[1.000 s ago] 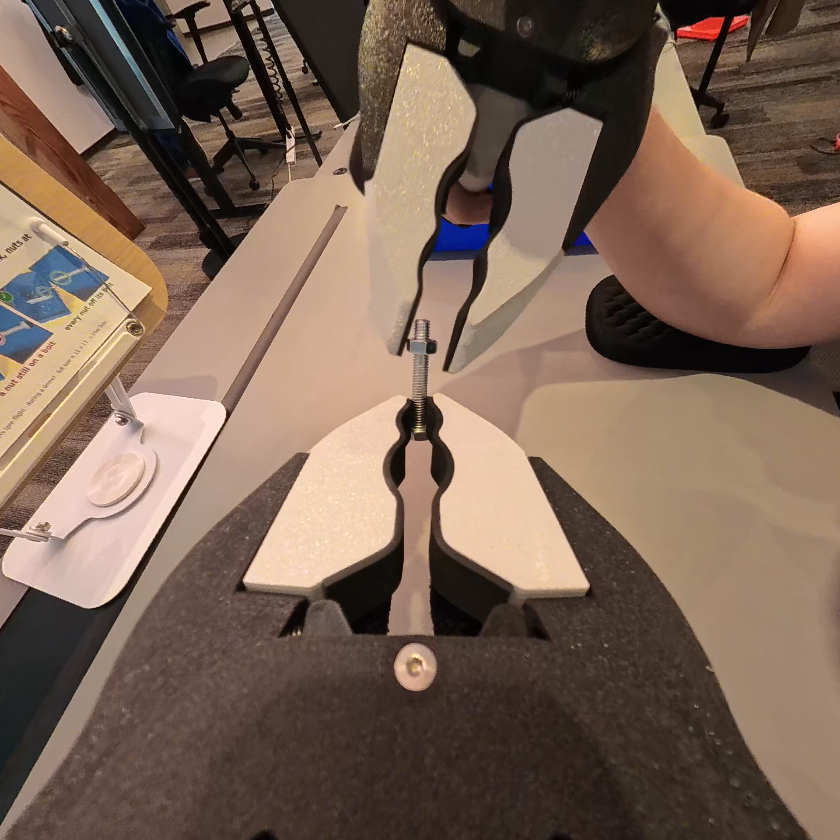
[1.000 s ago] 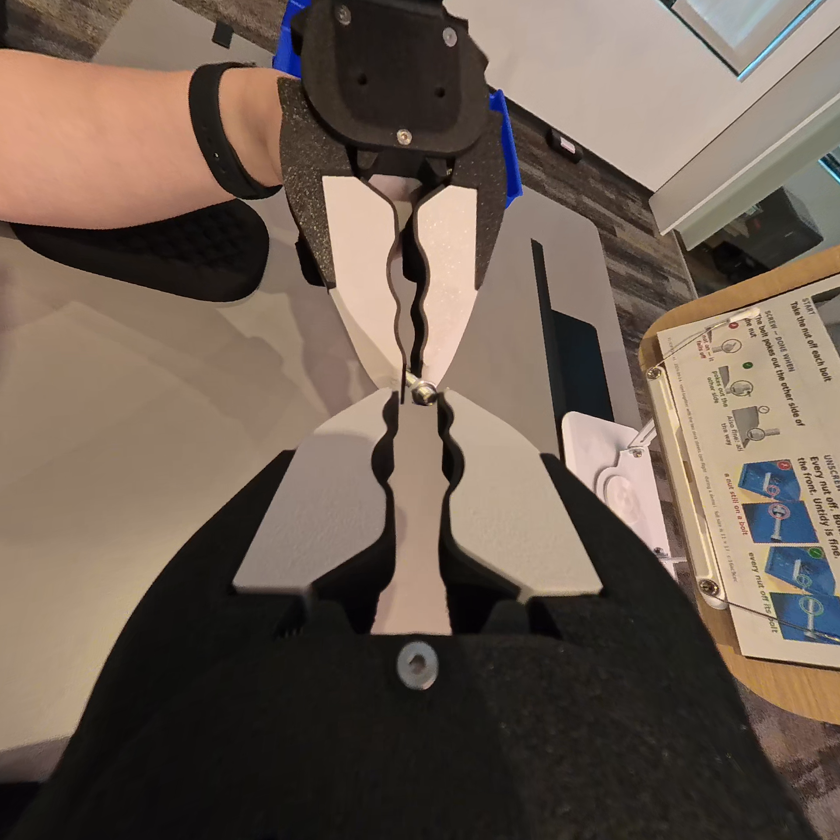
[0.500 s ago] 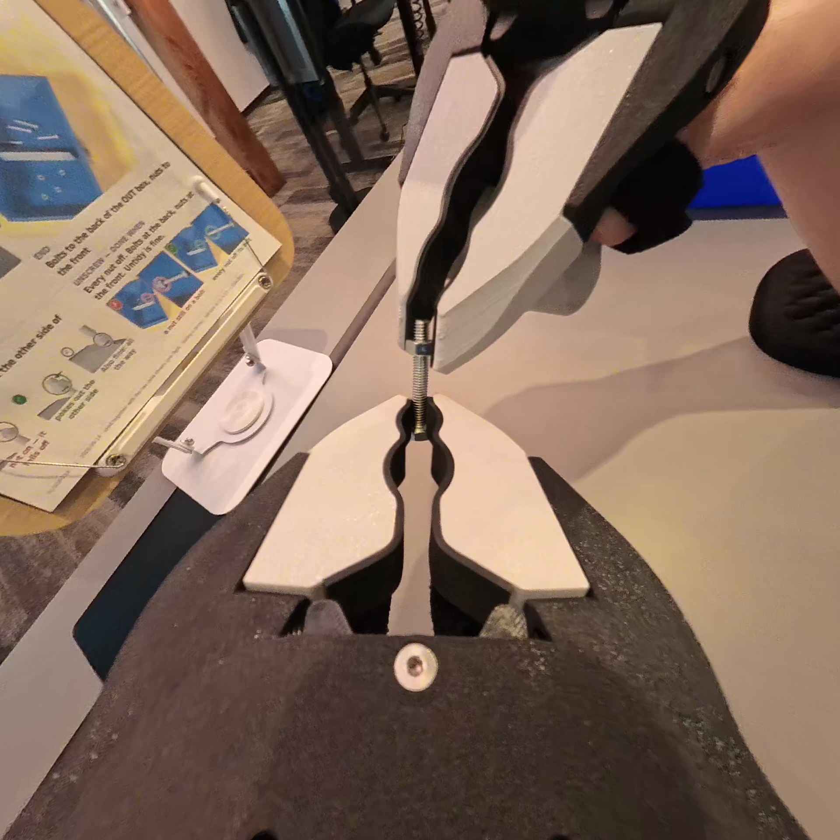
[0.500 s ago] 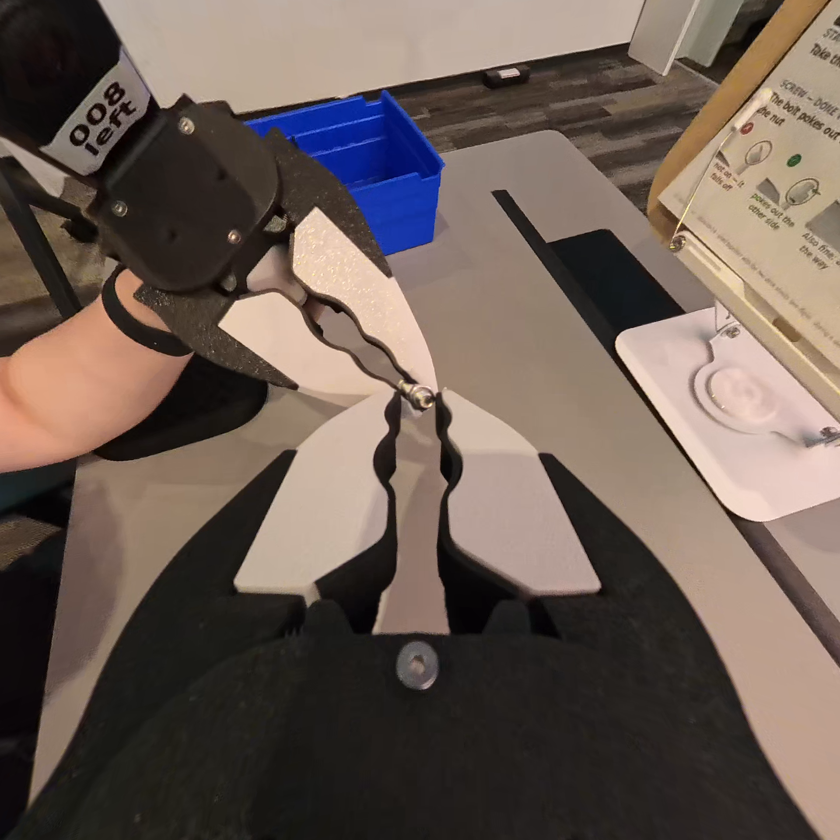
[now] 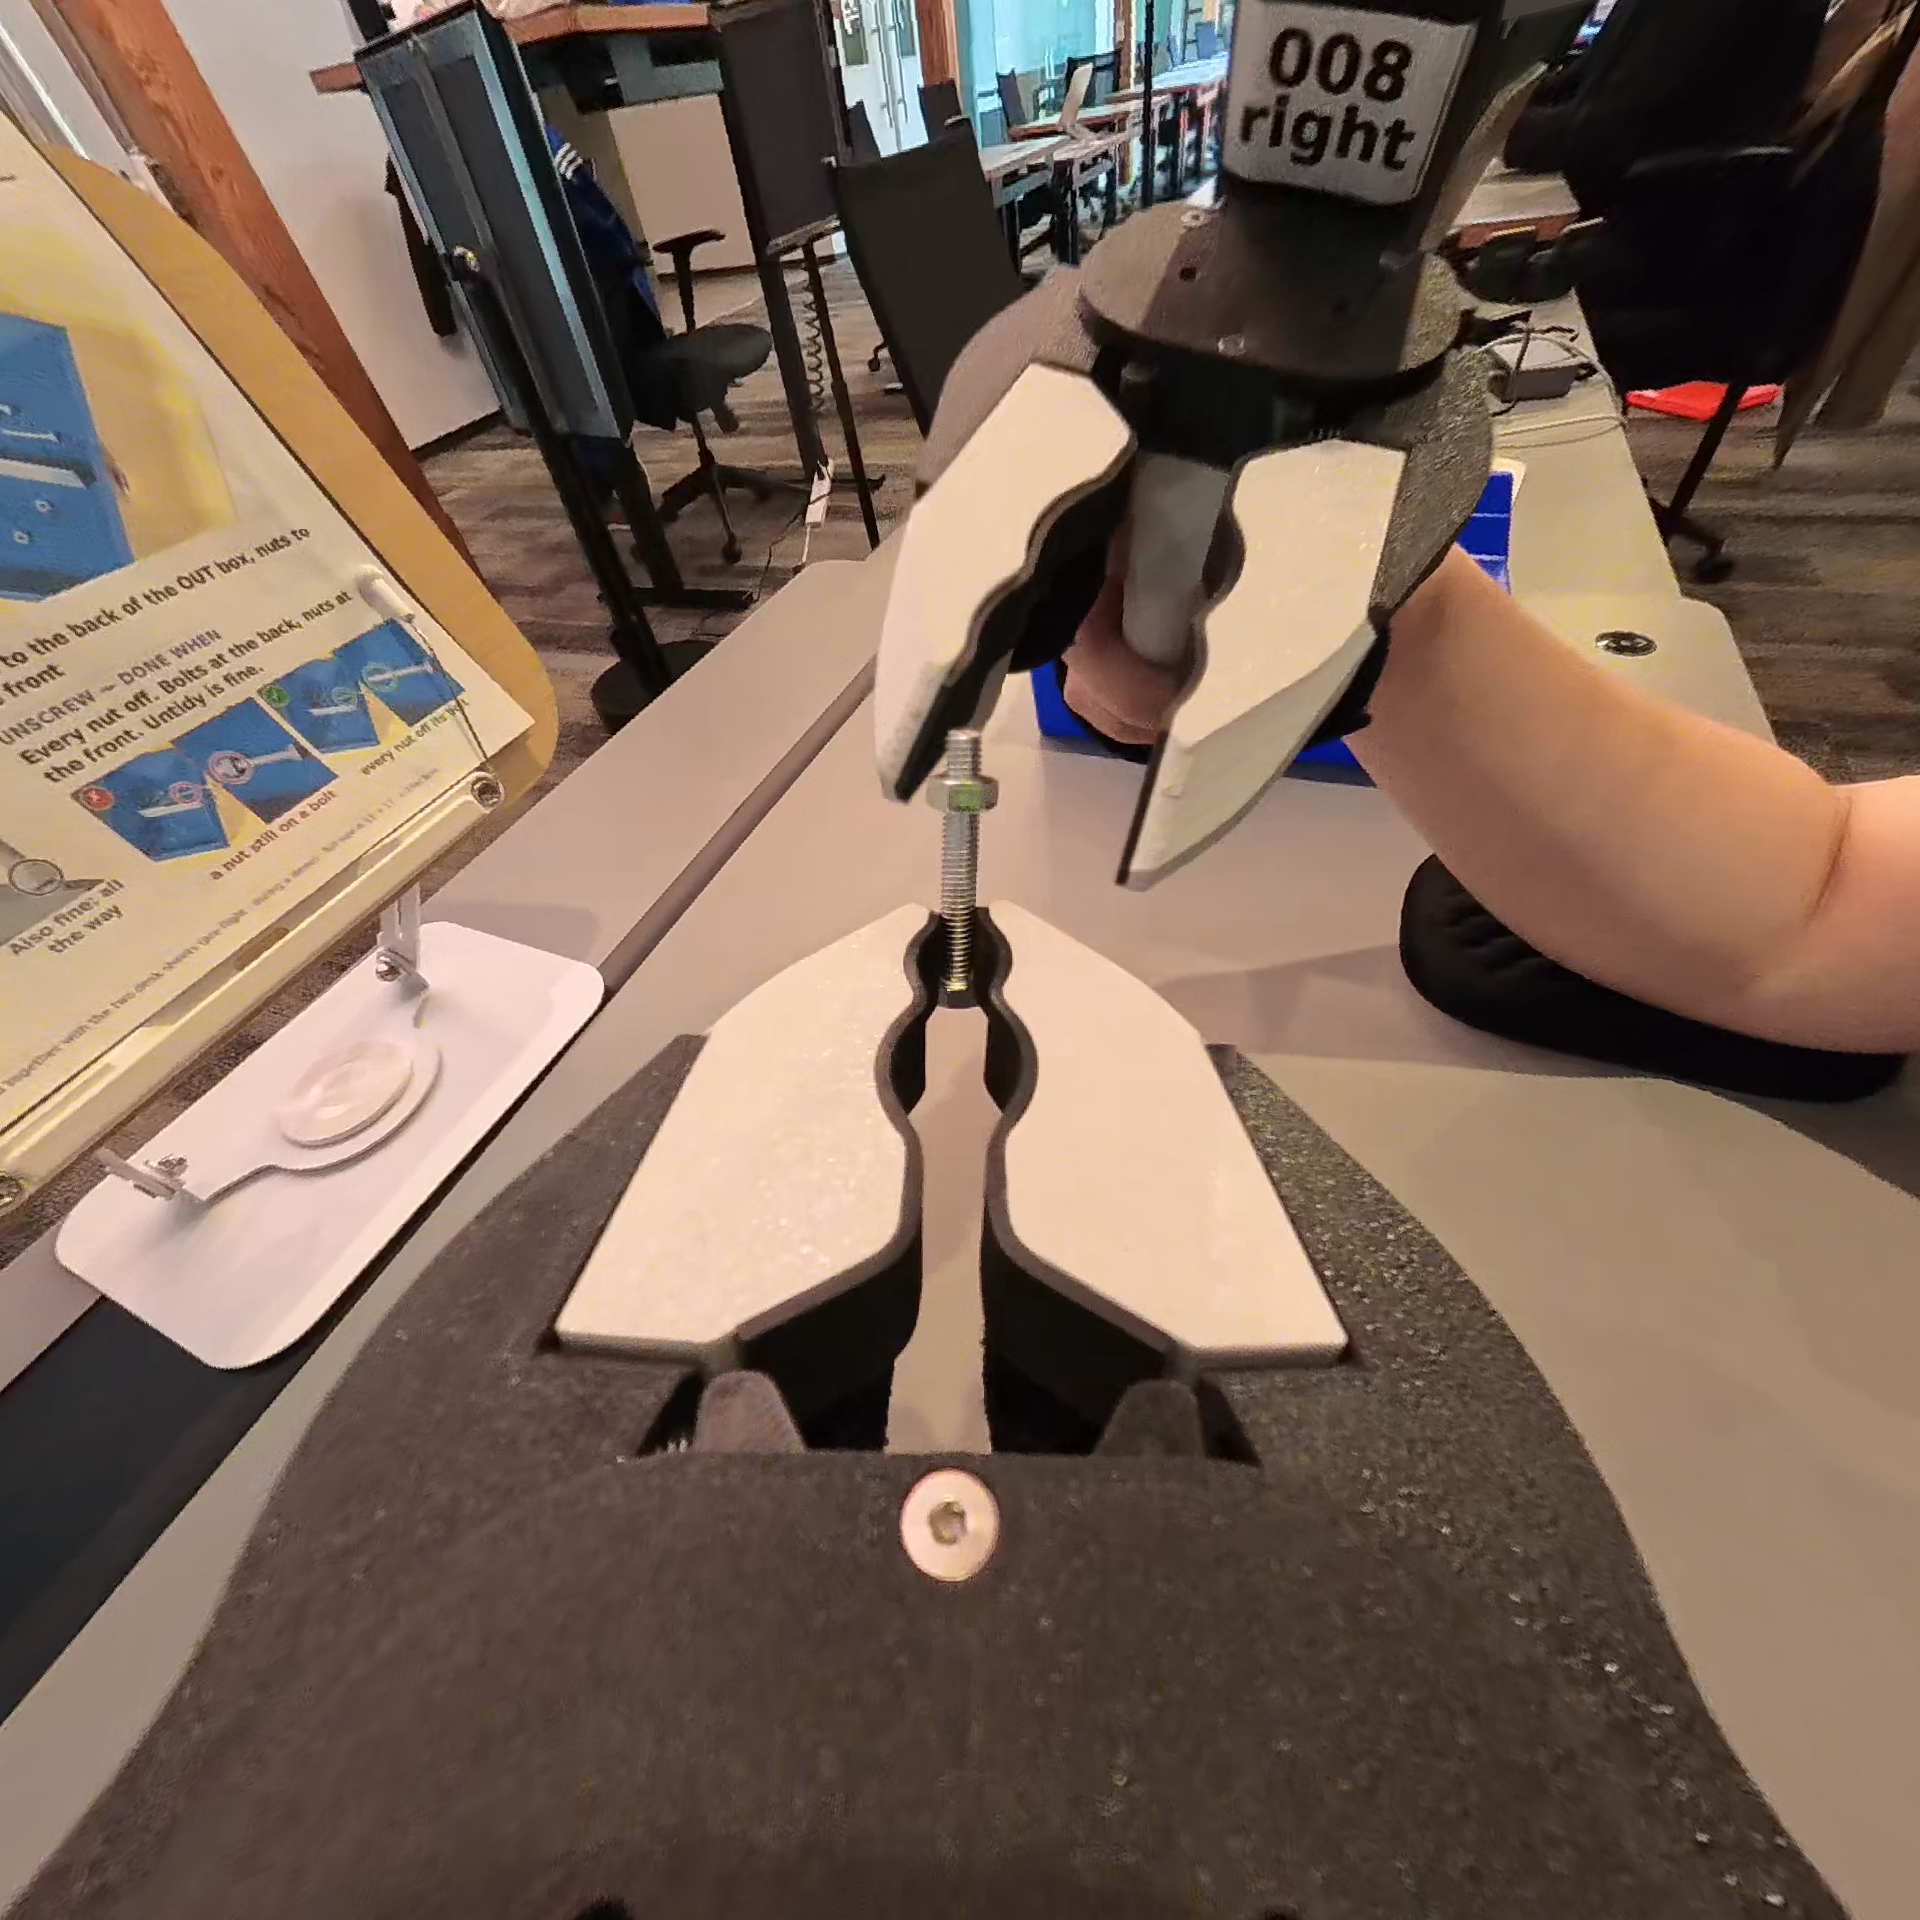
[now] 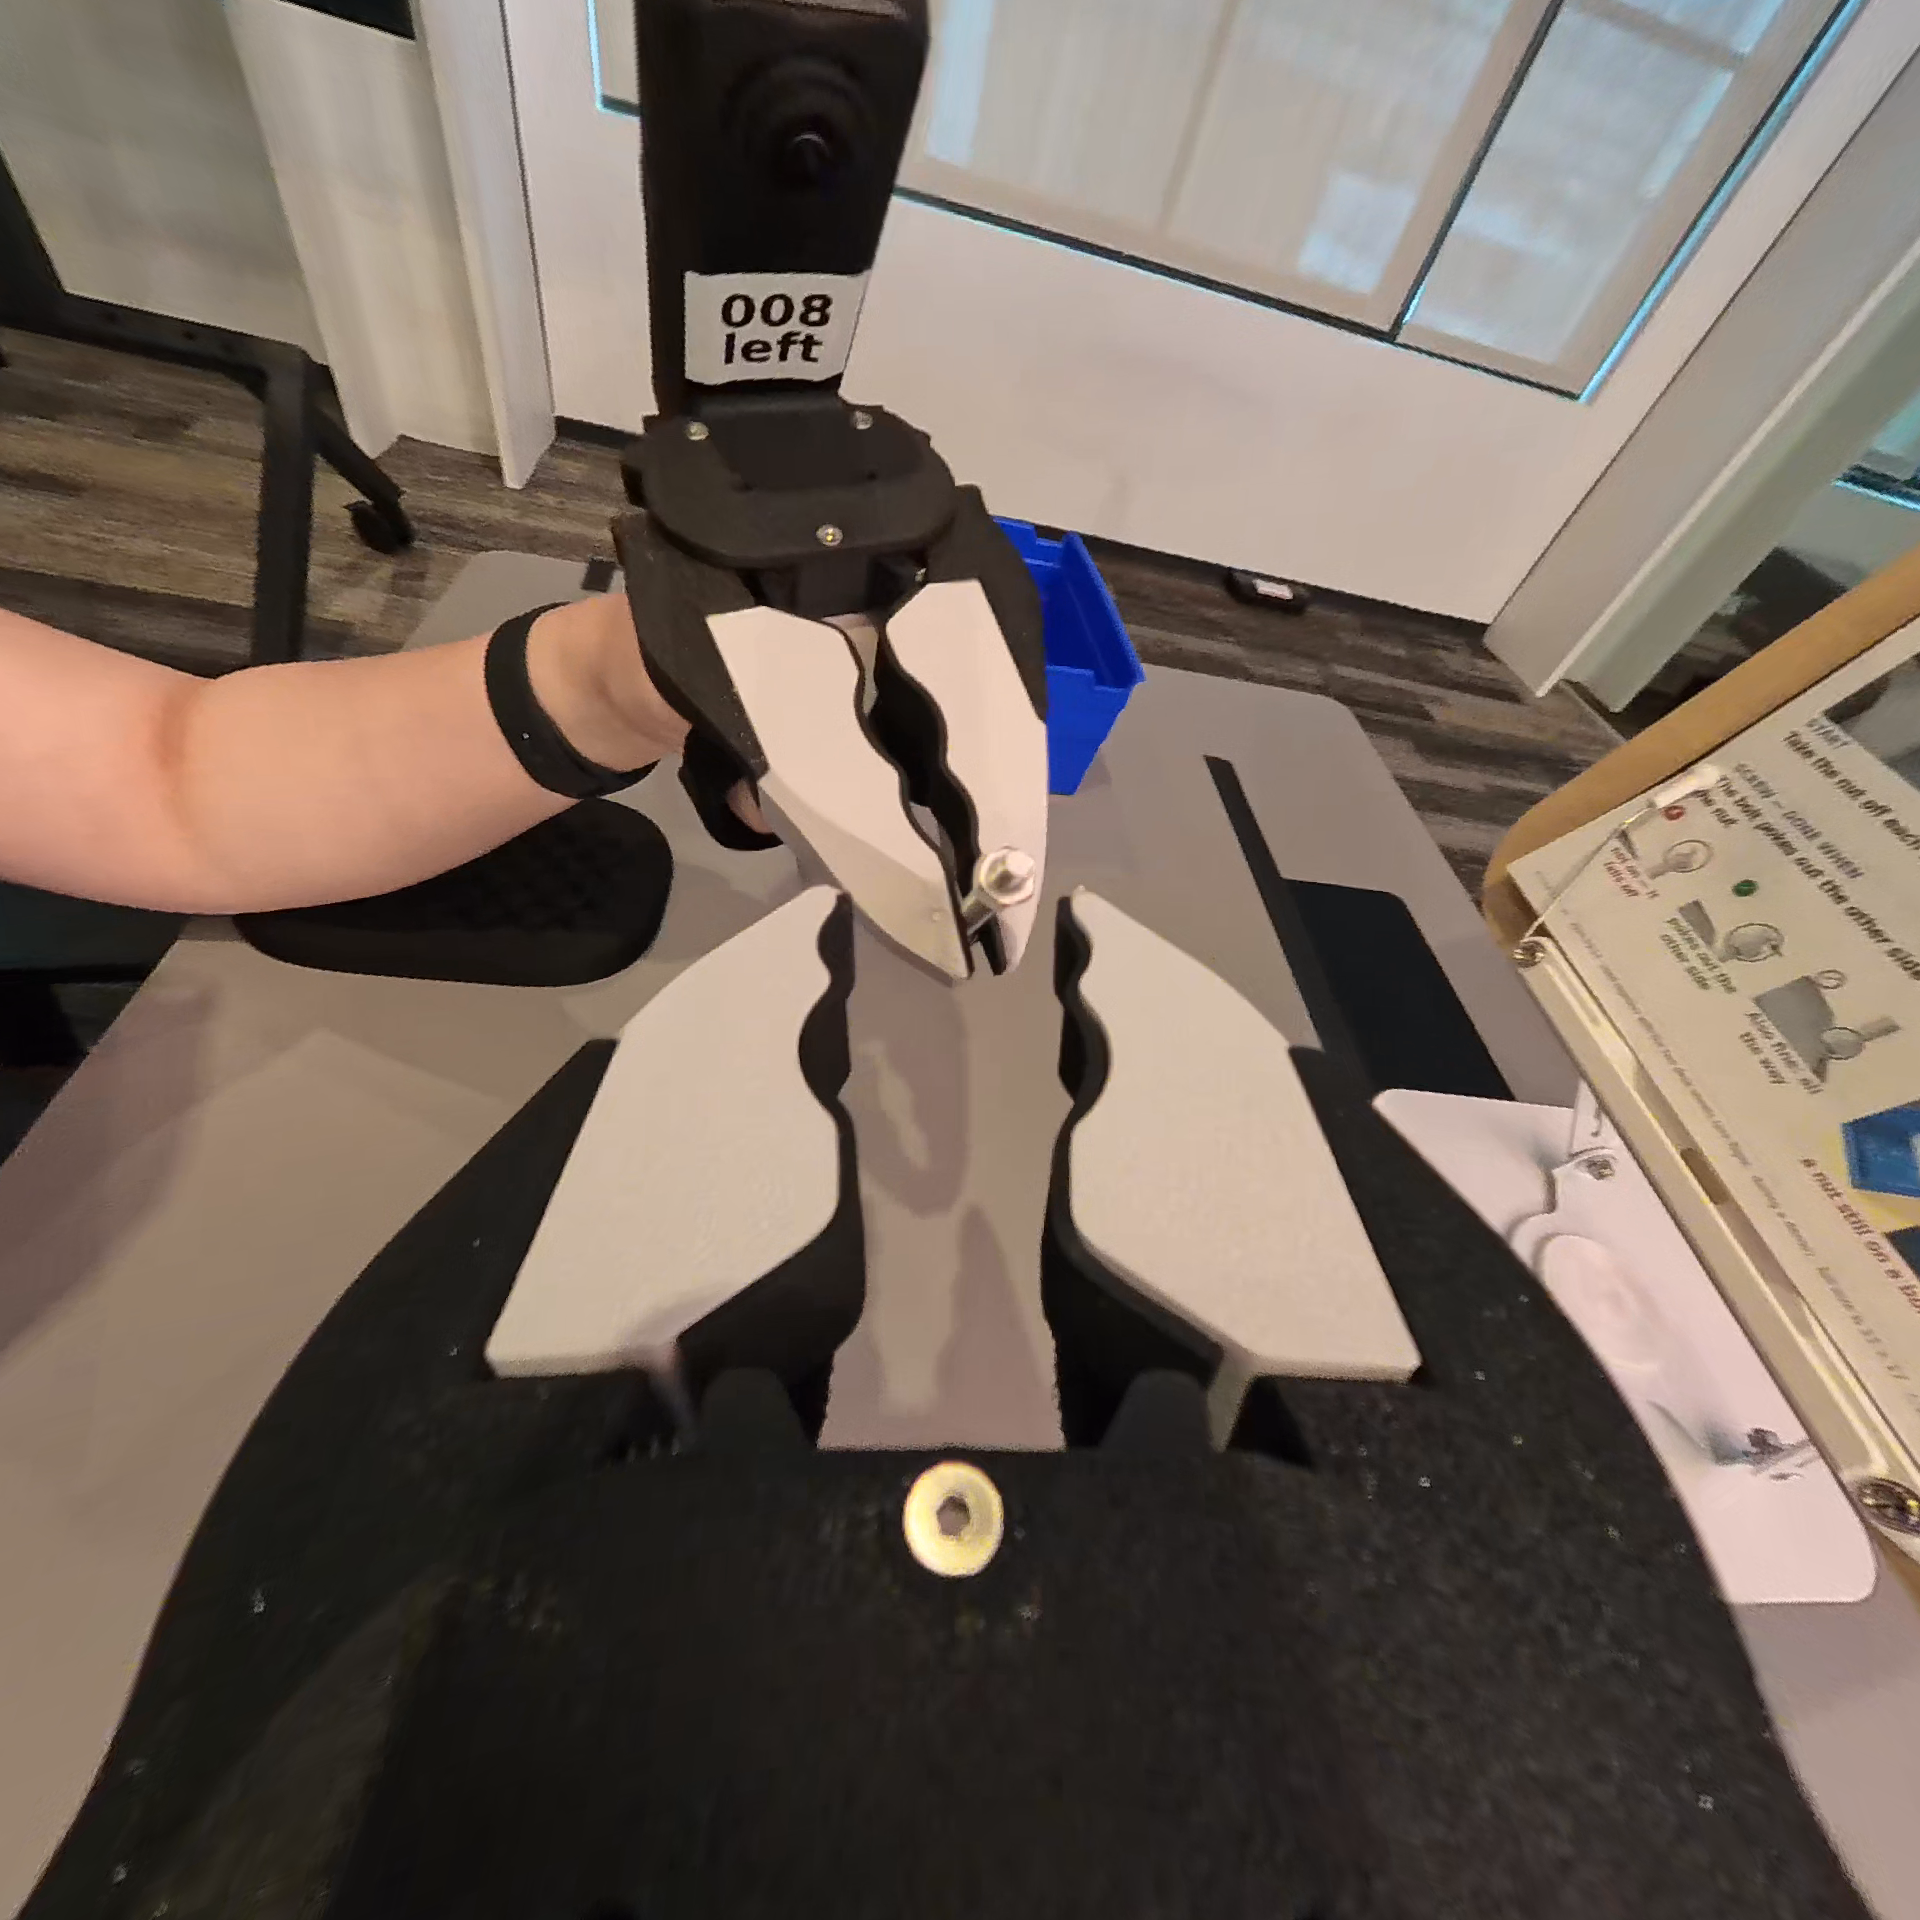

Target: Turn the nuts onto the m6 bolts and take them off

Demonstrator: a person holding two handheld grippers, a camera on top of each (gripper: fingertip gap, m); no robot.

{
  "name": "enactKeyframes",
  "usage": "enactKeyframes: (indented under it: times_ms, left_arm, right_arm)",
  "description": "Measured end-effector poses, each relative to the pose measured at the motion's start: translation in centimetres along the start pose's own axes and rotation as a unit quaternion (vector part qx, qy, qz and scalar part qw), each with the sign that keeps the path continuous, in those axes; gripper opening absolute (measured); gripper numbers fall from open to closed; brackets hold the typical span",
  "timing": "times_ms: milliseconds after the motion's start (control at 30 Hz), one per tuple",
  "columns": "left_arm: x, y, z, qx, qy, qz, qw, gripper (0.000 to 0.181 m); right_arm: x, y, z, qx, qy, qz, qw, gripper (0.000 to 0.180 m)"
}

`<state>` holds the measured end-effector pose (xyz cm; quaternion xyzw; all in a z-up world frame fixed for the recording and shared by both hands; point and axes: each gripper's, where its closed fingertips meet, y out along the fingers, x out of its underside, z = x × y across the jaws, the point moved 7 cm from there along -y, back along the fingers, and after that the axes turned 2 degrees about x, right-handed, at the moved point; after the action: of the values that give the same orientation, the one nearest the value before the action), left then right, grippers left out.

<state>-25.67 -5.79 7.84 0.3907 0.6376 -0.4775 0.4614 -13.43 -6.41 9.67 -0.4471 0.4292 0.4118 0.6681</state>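
Each camera sits behind its own gripper, looking forward along the two fingers, which fill the lower frame. The two views face each other closely across the grey table (image 5: 1558,1195). Both share the bolt (image 5: 957,862) at frame centre, the blue bin (image 6: 1081,665) behind, and the instruction board (image 5: 208,675) at one side.

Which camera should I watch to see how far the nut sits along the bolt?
The left wrist view: the nut and the bolt show side-on, with bare thread down to the left gripper. The right wrist view looks nearly end-on at the nut, with the thread mostly hidden.
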Motion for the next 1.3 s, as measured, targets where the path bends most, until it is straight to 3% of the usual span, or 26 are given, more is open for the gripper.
enactKeyframes:
  times_ms: [200,367,633,767,1067,1300]
  left_arm:
    - [0.1,-0.1,-0.3,-0.004,-0.007,-0.001,1.000,0.005]
    - [0.0,0.2,0.0,0.005,-0.007,0.002,1.000,0.005]
    - [-0.1,-0.3,-0.2,0.001,-0.012,0.010,1.000,0.005]
    - [-0.2,-0.1,0.0,0.006,-0.007,0.007,1.000,0.005]
    - [0.0,-0.4,-0.5,-0.009,-0.012,0.006,1.000,0.005]
    - [-0.2,-0.1,0.0,0.001,-0.007,0.008,1.000,0.005]
  right_arm:
    - [-0.3,-0.8,-0.1,-0.010,-0.003,0.014,1.000,0.026]
    - [-0.3,-0.5,0.1,-0.009,0.011,0.026,1.000,0.036]
    - [0.0,-0.5,-0.3,-0.027,0.005,0.000,1.000,0.029]
    - [-0.2,-0.3,0.0,-0.010,0.011,0.018,1.000,0.040]
    - [-0.2,-0.3,-0.5,-0.023,0.001,0.003,1.000,0.035]
    - [-0.2,0.3,-0.5,-0.015,0.000,0.011,1.000,0.045]
